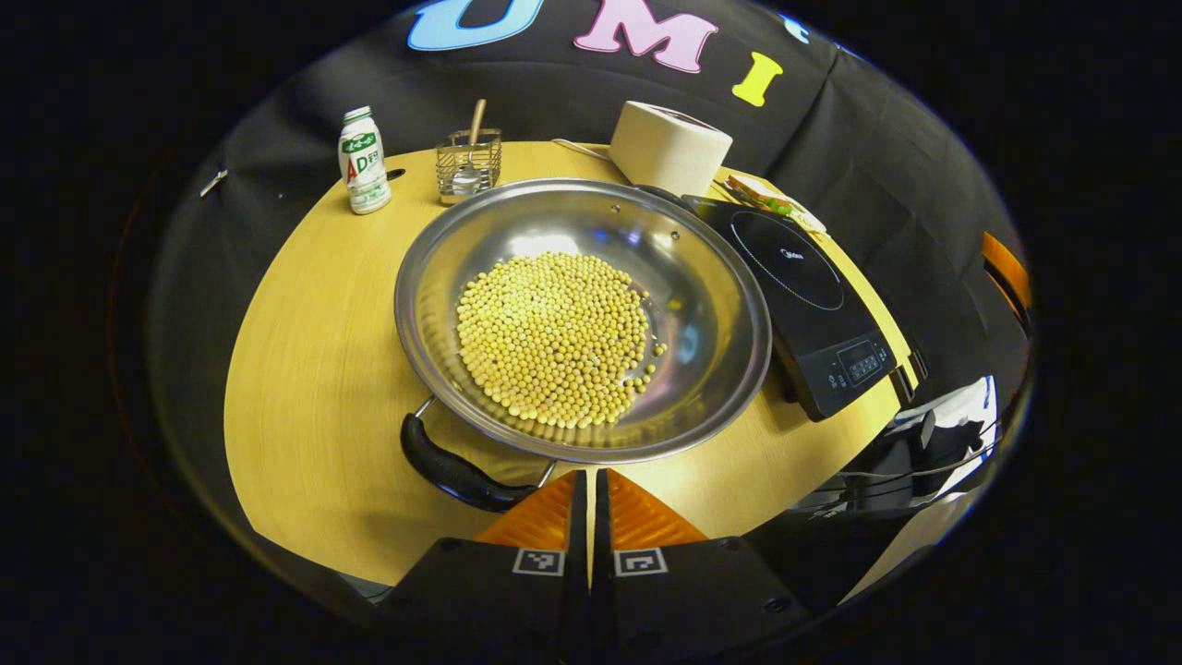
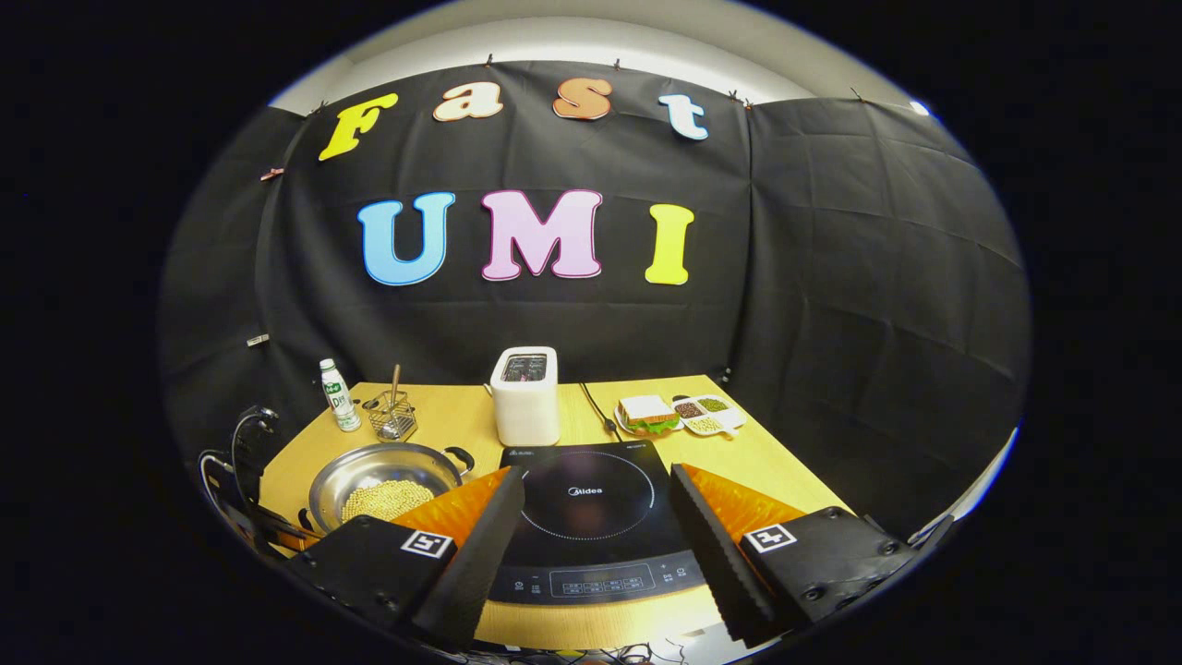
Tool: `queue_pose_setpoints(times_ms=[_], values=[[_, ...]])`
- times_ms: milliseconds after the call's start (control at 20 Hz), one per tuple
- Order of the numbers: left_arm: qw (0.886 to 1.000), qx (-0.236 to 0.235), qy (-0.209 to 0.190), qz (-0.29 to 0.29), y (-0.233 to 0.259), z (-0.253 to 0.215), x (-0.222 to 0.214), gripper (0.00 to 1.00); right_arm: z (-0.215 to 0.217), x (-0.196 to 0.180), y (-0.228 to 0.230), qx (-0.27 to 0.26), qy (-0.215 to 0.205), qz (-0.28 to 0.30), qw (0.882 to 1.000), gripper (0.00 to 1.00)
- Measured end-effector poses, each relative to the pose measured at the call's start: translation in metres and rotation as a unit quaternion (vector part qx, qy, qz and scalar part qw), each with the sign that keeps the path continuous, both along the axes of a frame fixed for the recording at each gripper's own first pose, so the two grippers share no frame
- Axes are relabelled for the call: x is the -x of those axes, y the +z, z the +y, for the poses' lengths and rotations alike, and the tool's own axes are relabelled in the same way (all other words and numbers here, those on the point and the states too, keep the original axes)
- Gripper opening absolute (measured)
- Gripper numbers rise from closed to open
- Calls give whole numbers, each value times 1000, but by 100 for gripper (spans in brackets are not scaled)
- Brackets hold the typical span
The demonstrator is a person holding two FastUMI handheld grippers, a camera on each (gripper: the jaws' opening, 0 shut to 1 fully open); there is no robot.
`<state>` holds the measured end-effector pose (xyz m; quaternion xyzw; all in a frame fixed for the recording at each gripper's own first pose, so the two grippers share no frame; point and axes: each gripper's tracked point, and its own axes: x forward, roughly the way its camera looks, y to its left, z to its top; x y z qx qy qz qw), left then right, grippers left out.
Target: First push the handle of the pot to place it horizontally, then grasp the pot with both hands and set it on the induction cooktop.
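Now steel pot holds yellow beans, black handle.

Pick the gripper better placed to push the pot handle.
Left. The left gripper, fingers together, sits right beside the pot handle. The right gripper hangs open over the induction cooktop.

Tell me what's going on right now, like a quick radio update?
Left gripper shut, at the pot's near handle. Right gripper open, above the induction cooktop. Pot of beans on the table, beside the cooktop. Nothing in the way.
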<state>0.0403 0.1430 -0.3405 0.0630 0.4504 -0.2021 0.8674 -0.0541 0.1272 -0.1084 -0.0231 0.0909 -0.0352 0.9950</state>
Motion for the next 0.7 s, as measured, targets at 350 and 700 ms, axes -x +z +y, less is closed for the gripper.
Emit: queue_pose_setpoints(times_ms=[350,700], values=[[999,-1,38,-15,6,35,-19,5,12,-3,-3,7,15,4,1000,98],[996,13,82,-16,6,59,-38,5,14,-4,-10,7,17,14,1000,97]])
